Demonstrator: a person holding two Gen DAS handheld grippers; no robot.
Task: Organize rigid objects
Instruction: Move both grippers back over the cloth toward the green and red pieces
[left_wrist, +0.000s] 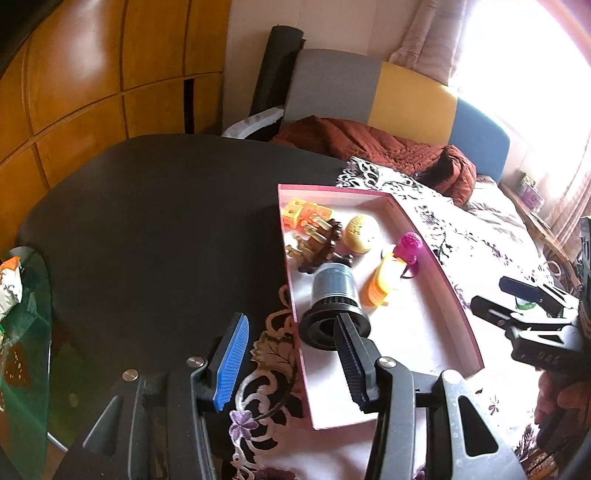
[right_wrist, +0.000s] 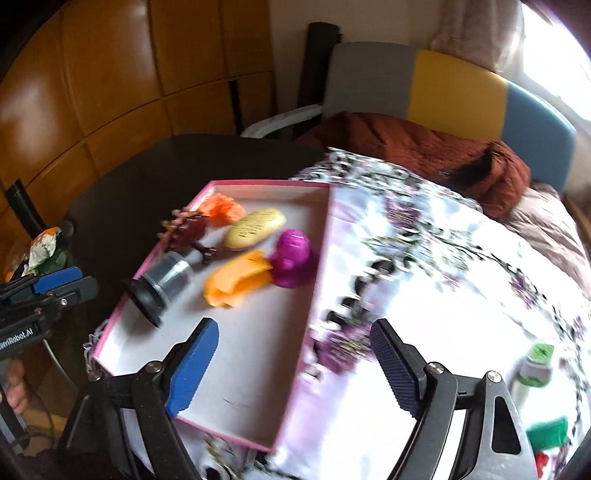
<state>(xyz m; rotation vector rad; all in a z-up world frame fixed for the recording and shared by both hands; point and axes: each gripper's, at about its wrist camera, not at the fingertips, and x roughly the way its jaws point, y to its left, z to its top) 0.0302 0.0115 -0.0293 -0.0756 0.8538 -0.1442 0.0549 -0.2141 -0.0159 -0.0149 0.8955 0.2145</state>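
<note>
So the count: one pink tray (right_wrist: 221, 424) under the fingers, six things in it: one black-and-grey cylinder (right_wrist: 162, 282), one brown gear piece (left_wrist: 317, 242), one orange cube toy (left_wrist: 295, 214), one cream oval (right_wrist: 255, 227), one orange clip (right_wrist: 236, 278), one magenta figure (right_wrist: 291, 258). Right of the right fingers, two green-and-white bottles (right_wrist: 533, 369).

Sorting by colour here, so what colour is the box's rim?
Pink; the box rim shows best in the right wrist view.

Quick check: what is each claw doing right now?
Left claw: open, empty, one finger by the grey cylinder.
Right claw: open, empty.
</note>
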